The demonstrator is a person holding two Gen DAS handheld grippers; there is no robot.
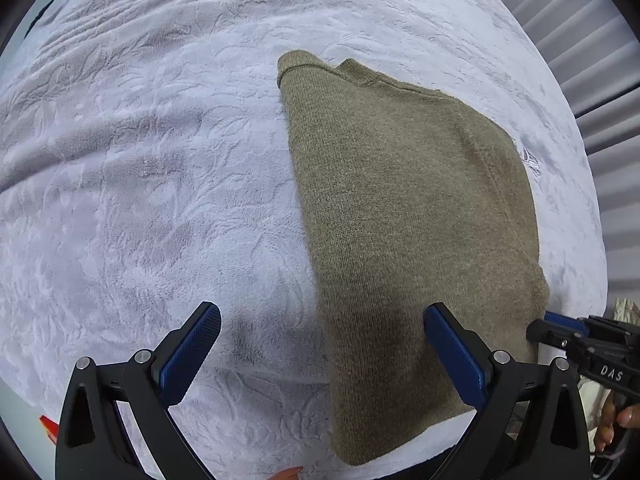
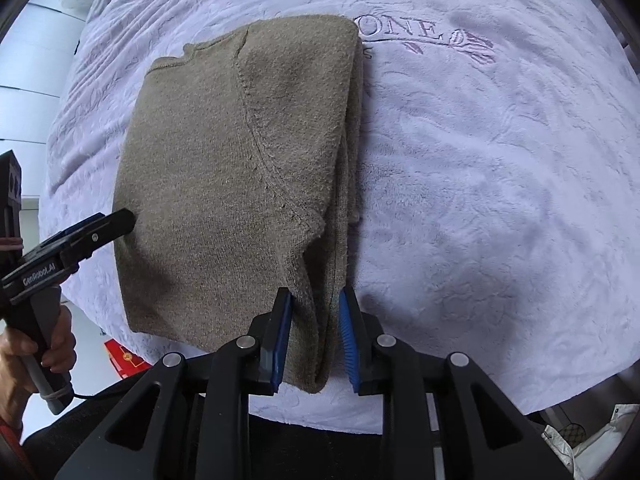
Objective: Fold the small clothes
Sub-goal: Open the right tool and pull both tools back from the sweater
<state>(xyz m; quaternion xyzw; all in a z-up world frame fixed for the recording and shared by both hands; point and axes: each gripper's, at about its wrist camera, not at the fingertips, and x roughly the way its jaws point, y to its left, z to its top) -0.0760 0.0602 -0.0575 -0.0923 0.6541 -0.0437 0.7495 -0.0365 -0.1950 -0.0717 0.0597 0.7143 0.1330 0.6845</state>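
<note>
Pale lilac blanket (image 1: 160,168) with an embossed leaf pattern covers the whole work surface, and stitched lettering (image 2: 412,34) shows on it past the far right corner of the garment. On it lies an olive-brown knitted sweater (image 1: 400,208), folded into a long panel that runs from the near edge away to the far side, its folded layers stacked along the right edge. The left gripper (image 1: 322,360) hangs over the sweater's near left edge with its jaws spread wide and nothing between them; one blue pad is over bare blanket, the other over the knit. The right gripper (image 2: 314,340) straddles the near right corner of the sweater, the thick fold standing between its pads (image 2: 280,344). Those jaws are only narrowly parted, the left pad against the cloth, the right just clear of it. A hand (image 2: 48,352) grips the left tool's handle.
</note>
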